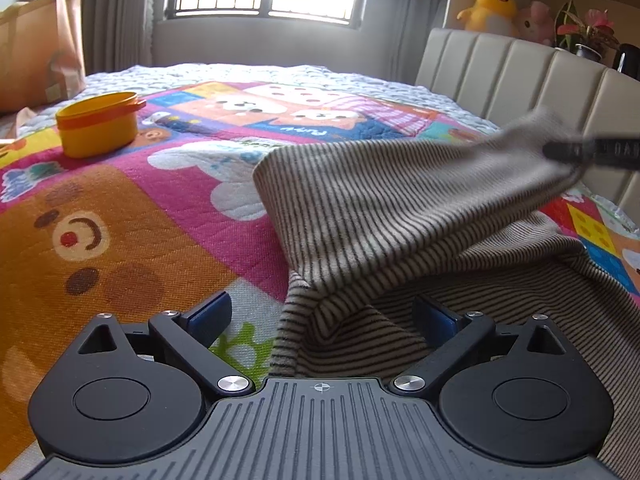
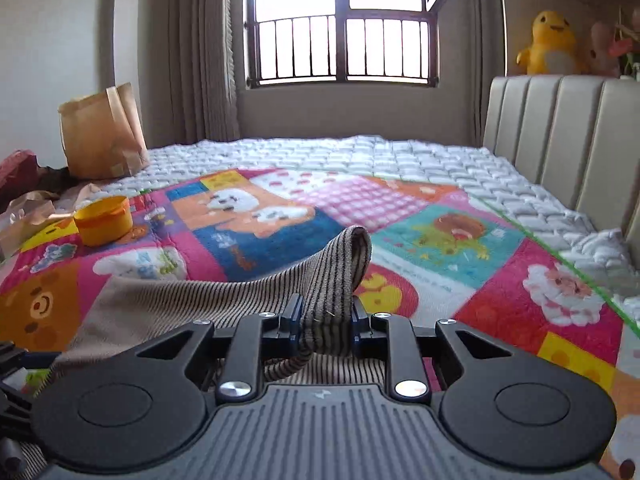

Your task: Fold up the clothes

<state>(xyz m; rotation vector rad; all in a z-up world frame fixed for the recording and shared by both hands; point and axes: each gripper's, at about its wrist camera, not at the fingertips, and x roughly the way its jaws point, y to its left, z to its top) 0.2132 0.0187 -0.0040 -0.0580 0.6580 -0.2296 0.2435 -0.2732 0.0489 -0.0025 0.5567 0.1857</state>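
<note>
On the bed (image 1: 360, 76), over a colourful cartoon quilt (image 1: 168, 216), lies a striped garment (image 1: 400, 216), beige with thin dark lines. Its left edge runs across the quilt, and on that side of the garment the quilt is flat and bare up to a yellow container (image 1: 98, 124), which stands well apart from the cloth. Behind the container a brown paper bag (image 2: 102, 134) stands at the bed's far left edge. On the other side of the garment the padded headboard (image 2: 560, 136) closes the bed, with a strip of white mattress cover between it and the quilt.

The left claw (image 1: 326, 316) is wide open, low above the quilt. A folded edge of the garment lies between its two blue pads (image 1: 210, 314), but they do not press it.

The right claw (image 2: 324, 320) is closed on one corner of the garment and holds it lifted above the quilt; the cloth stands up in a hump just beyond the fingertips and slopes down to the left toward the rest of the garment.
</note>
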